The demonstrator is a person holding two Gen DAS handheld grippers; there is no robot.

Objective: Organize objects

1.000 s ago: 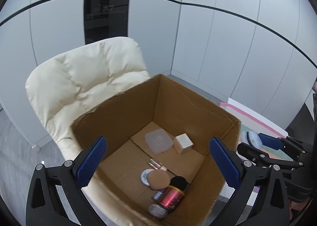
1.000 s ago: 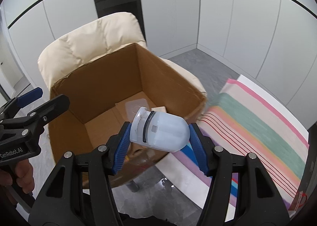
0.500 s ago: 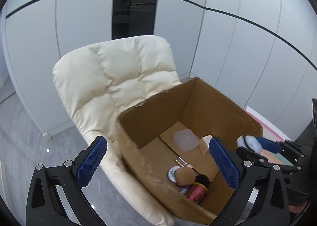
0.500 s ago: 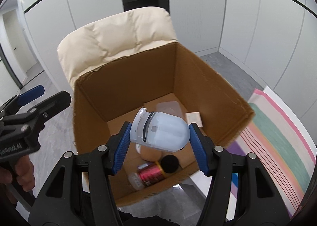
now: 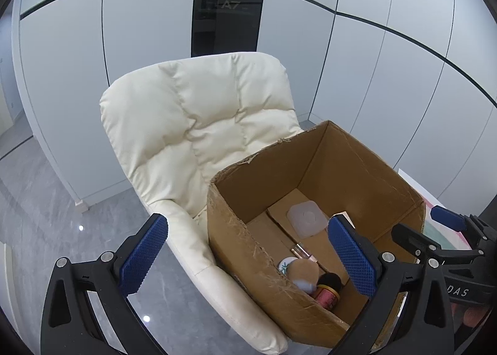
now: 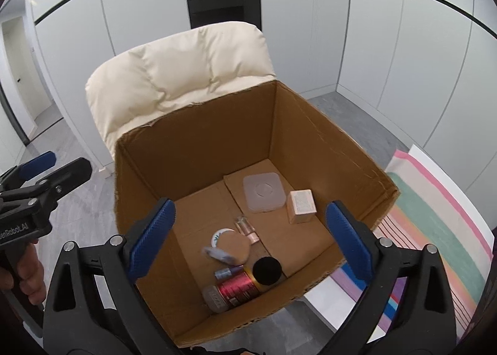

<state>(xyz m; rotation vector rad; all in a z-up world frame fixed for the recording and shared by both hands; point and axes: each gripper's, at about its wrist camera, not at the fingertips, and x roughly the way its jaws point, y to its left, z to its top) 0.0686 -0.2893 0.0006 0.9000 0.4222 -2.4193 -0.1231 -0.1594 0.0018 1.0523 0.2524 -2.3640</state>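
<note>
An open cardboard box (image 6: 310,137) stands on a cream chair (image 6: 186,66). Inside lie a frosted square case (image 6: 264,191), a small beige carton (image 6: 301,205), a tan powder puff (image 6: 234,246), a red can with a black cap (image 6: 240,288) and the white translucent eyelash-curler case (image 6: 219,255), blurred beside the puff. My right gripper (image 6: 248,240) is open and empty above the box. My left gripper (image 5: 248,255) is open and empty over the box's left wall (image 5: 248,249). The right gripper also shows in the left wrist view (image 5: 435,230).
A striped mat (image 6: 435,230) lies to the right of the box. Grey tiled floor (image 5: 46,215) surrounds the chair. White wall panels and a dark doorway (image 5: 230,3) stand behind. The left gripper also shows in the right wrist view (image 6: 40,171).
My right gripper has opened and let go of the white eyelash-curler case, which now lies in the box. My left gripper has swung left, away from the box.
</note>
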